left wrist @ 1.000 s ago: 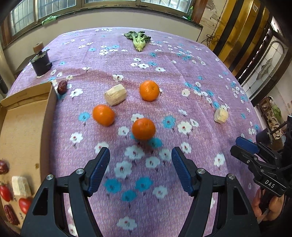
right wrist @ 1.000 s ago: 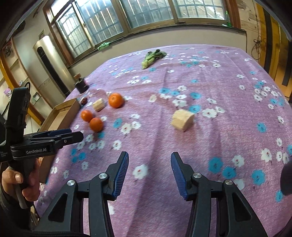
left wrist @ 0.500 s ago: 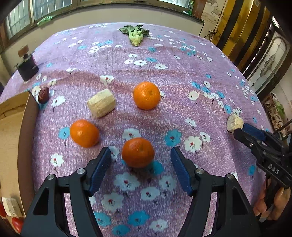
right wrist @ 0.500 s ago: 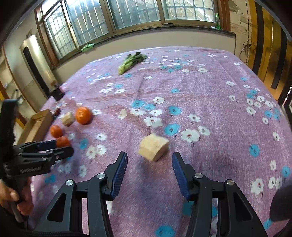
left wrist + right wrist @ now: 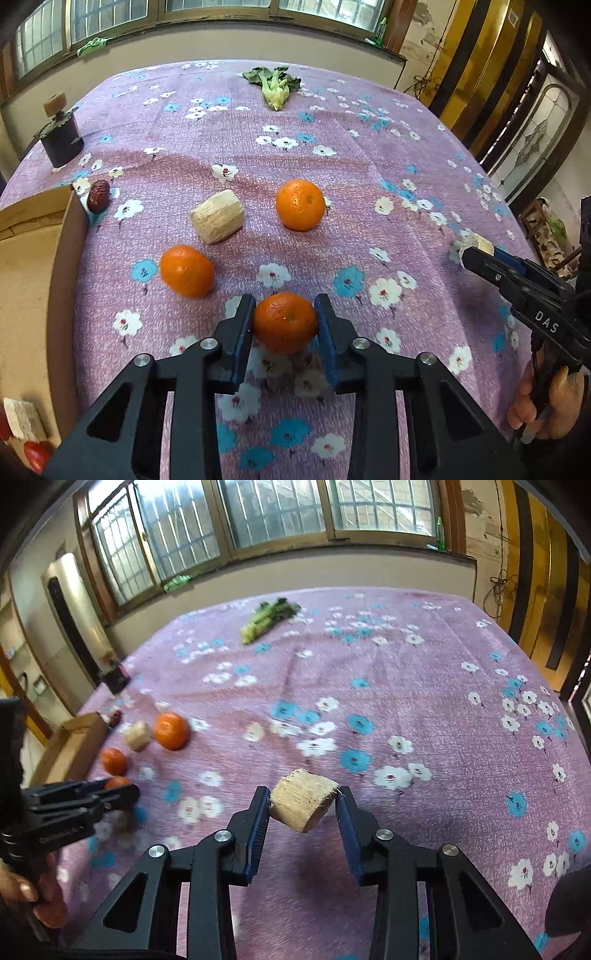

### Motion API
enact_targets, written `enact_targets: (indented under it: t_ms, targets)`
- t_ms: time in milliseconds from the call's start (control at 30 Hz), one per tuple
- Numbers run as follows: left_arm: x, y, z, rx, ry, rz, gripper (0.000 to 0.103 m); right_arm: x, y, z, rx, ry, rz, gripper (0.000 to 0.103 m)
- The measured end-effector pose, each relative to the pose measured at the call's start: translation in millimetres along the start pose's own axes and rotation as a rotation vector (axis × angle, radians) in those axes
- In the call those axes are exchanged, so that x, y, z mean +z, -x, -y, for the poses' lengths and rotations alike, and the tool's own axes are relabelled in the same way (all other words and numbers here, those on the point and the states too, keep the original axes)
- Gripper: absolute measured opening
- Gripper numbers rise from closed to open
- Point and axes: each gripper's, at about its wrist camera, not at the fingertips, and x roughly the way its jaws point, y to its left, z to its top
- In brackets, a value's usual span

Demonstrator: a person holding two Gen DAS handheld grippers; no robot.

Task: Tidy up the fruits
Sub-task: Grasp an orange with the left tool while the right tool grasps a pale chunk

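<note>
Both grippers have just closed: left gripper (image 5: pixel 285 325) grips orange (image 5: pixel 285 322), right gripper (image 5: pixel 303 806) pinches chunk (image 5: pixel 302 799) (tilted, so it may slip).

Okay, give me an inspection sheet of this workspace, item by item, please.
Surface: purple floral cloth, rumpled.
Job's things: three oranges, one in the left gripper; two pale cut chunks, one between the right gripper's pads; cardboard box.
Clutter: leafy green, dark jar, red date.
Grippers: both have just been closing; left shut on its orange, right closing around its chunk.
Cables: wire by the far wall.
Surroundings: windows.
</note>
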Motion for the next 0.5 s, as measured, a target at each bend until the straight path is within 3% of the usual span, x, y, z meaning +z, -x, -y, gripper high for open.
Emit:
enact_targets:
  t_ms: [500]
  targets:
    - [-26, 60, -22, 0.065, 0.011, 0.065, 0.030, -9, 34, -73, 0.178, 0.064, 0.032, 0.037]
